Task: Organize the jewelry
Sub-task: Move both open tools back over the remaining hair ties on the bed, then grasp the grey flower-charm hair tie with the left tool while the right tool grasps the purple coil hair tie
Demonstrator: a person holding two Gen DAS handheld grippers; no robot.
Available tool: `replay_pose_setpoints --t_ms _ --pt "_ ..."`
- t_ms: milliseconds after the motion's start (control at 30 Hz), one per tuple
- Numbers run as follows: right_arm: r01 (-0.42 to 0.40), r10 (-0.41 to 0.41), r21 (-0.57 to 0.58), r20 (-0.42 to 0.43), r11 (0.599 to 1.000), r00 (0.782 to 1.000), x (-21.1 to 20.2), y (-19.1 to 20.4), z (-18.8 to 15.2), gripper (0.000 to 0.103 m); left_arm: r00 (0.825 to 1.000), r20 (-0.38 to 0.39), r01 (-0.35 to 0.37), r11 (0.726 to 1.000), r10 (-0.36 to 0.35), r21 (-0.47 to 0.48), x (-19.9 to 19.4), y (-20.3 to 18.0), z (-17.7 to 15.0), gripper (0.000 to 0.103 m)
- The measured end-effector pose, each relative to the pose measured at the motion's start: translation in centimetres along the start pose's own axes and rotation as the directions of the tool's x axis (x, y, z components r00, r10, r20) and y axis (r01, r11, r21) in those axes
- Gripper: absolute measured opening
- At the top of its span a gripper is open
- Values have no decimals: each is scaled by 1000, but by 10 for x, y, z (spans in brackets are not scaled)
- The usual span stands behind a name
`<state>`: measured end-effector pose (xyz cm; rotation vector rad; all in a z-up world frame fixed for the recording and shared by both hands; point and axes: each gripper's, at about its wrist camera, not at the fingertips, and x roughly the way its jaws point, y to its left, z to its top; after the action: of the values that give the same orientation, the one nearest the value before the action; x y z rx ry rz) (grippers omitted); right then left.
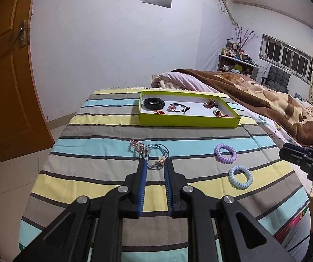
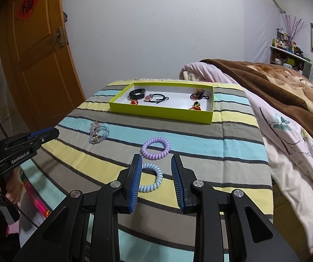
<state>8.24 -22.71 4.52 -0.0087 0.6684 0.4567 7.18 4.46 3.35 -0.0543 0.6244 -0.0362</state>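
A lime-green box (image 1: 187, 121) (image 2: 160, 111) sits at the far end of the striped cloth and holds a black band (image 1: 153, 103), a black cord with a pink bead (image 1: 178, 107) and some red and dark trinkets. My left gripper (image 1: 155, 162) is open, its tips either side of a pale blue cord bracelet with a shell charm (image 1: 157, 155), which lies beside a pink beaded piece (image 1: 135, 145). My right gripper (image 2: 156, 160) is open above a light blue spiral hair tie (image 2: 153, 178). A purple spiral hair tie (image 2: 155, 148) (image 1: 225, 152) lies just beyond.
The striped cloth (image 1: 104, 131) covers a raised surface beside a bed with a brown blanket (image 2: 276, 83). An orange door (image 2: 40, 65) stands at the left. The cloth's edges drop off at left and front. The left gripper shows in the right wrist view (image 2: 45, 136).
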Motion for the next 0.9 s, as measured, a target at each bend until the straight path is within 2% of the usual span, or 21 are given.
replay_pose_setpoints --t_ms 400,900 --pt "-13 13 8 -32 1000 999 18 1 0 28 999 -37 7 1000 -7 -22 17 9 -1 17" --pt "-12 15 30 -85 999 996 56 -5 7 28 992 -121 25 999 -30 -46 66 15 2 17"
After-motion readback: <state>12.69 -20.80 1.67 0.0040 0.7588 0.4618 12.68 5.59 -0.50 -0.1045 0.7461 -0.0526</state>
